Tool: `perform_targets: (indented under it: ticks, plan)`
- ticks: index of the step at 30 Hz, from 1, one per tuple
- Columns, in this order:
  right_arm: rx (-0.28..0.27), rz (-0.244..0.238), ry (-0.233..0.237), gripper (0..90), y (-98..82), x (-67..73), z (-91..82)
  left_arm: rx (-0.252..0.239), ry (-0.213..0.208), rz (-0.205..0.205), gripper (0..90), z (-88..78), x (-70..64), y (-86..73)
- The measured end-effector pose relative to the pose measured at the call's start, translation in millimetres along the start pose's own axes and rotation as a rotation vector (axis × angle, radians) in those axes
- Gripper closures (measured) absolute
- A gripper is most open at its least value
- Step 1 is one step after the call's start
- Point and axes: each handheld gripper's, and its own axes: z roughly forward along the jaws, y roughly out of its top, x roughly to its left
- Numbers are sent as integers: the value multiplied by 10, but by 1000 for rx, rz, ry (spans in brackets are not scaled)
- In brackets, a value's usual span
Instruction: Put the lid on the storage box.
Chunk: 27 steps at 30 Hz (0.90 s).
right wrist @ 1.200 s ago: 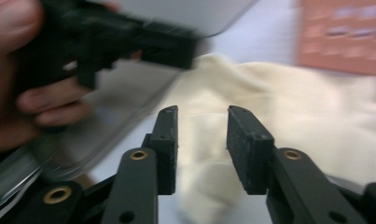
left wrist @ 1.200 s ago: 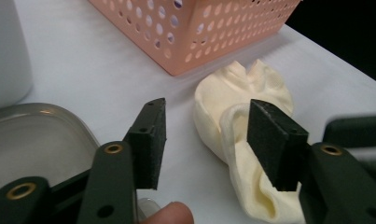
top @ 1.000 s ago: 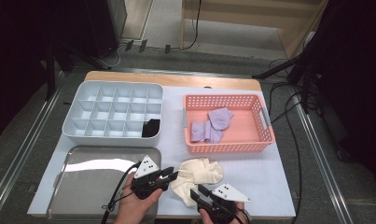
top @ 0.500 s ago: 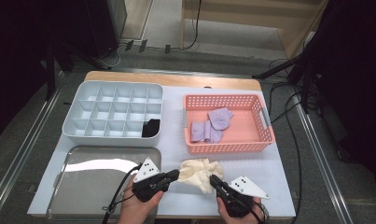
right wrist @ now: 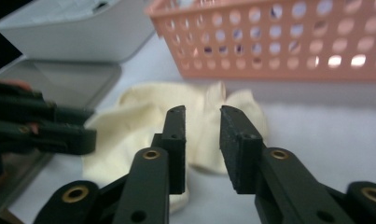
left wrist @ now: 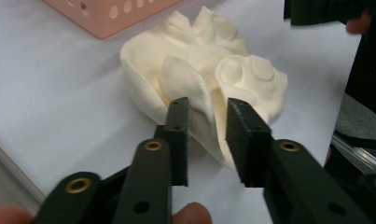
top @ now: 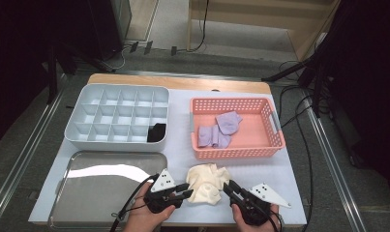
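sock (left wrist: 209, 79): I see soft cream knit cloth, matt
basket (top: 236, 152): pink perforated plastic
tray (top: 105, 193): my view shows glossy metal
organizer (top: 86, 140): smooth pale plastic
jaw pads: matt black, rough

table (top: 279, 166) | organizer (top: 117, 116) | basket (top: 236, 152) | tray (top: 86, 191) | cream cloth (top: 207, 183)

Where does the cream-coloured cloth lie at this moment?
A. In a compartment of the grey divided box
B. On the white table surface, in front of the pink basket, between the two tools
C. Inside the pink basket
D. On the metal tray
B: in the high view the cream-coloured cloth lies bunched on the white table surface, just in front of the pink basket, with the left tool and the right tool on either side of it.
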Motion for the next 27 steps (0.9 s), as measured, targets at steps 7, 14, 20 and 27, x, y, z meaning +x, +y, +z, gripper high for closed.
perform_targets:
  ticks: [7, 14, 20, 27]
  plan:
    - [90, 17, 22, 633, -148, 90, 147, -52, 43, -21, 601, -27, 25, 73]
    - [150, 18, 61, 863, -180, 122, 193, -29, 34, 7, 880, 0, -37, 95]
    - [70, -44, 14, 865, 41, 56, 208, -129, 81, -10, 874, -57, -24, 108]
    - [-15, -68, -25, 794, 124, -33, 277, -6, -1, 16, 854, 45, -48, 55]
